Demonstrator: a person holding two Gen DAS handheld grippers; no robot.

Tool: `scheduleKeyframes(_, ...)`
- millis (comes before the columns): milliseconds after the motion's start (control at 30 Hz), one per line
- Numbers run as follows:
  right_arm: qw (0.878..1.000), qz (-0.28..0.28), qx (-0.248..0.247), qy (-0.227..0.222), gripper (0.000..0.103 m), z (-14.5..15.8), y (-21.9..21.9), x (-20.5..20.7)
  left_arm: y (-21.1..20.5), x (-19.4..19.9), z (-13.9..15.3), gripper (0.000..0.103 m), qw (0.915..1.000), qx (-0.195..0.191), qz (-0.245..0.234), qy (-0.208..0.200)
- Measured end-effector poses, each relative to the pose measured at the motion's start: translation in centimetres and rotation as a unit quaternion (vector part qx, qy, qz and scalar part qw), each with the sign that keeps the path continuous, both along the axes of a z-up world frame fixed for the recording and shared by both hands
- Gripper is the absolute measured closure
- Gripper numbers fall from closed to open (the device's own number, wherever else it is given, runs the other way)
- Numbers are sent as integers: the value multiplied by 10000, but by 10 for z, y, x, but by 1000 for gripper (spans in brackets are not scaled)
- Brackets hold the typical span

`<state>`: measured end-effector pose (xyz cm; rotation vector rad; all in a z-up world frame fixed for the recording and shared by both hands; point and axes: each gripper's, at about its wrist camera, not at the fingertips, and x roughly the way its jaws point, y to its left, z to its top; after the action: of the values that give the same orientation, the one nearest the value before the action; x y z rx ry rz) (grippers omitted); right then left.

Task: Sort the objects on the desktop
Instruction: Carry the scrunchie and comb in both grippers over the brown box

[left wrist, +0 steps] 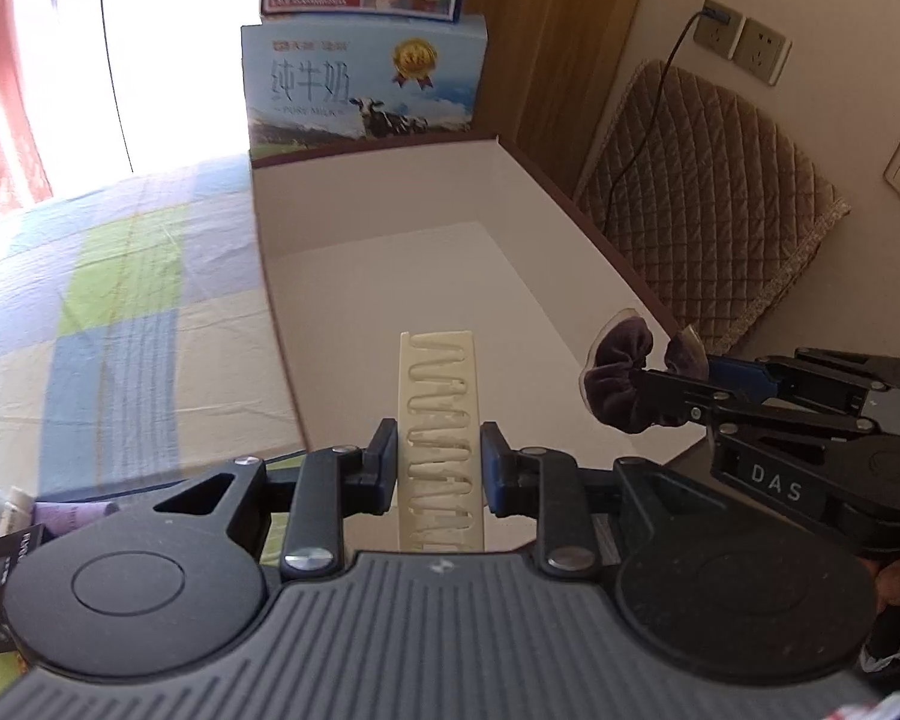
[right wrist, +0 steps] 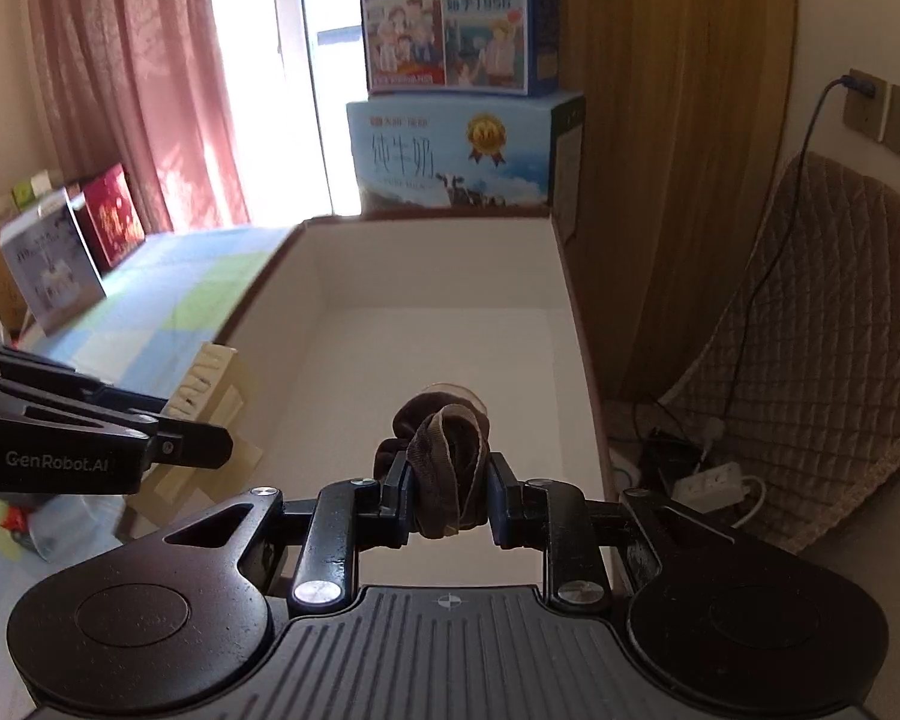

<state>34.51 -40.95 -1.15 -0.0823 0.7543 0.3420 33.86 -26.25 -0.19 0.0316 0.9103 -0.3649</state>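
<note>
**Both tongs loaded over the white box**

Sunlight is washing out the window in the upper left of both views, so nothing beyond the pink curtain (right wrist: 132, 78) can be made out. Below it, a checked cloth (left wrist: 108, 312) is covering the surface, and a white open box (left wrist: 390, 276) is filling the middle of each frame, its near edge hidden behind the gripper bodies.

In the left wrist view, the left gripper (left wrist: 439, 468) is clamping a cream comb-like strip (left wrist: 441, 438), which is standing upright between the pads over the box floor; its lower end is cut off by the housing. The right gripper (right wrist: 447, 492) is pinching a dark brown scrunchie (right wrist: 444, 456), bunched up so its shape is hard to read, hanging over the right half of the box.

Stacked milk cartons (right wrist: 450, 150) are standing behind the box, the upper one cropped by the frame top. Small packets at the lower left of the left wrist view are mostly hidden. A quilted cushion (left wrist: 708, 204) is leaning at the right, under wall sockets (left wrist: 741, 42).
</note>
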Motion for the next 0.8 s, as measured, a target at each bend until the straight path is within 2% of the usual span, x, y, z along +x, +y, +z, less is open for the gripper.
scheduleKeyframes(400, 9958, 454, -356, 705, 81, -32, 2, 32, -34, 37, -47, 80, 9971, 437, -79, 625)
scheduleKeyframes(800, 9889, 720, -544, 1182, 81, -49, 8, 52, -41, 53, -74, 80, 9913, 831, -104, 1020)
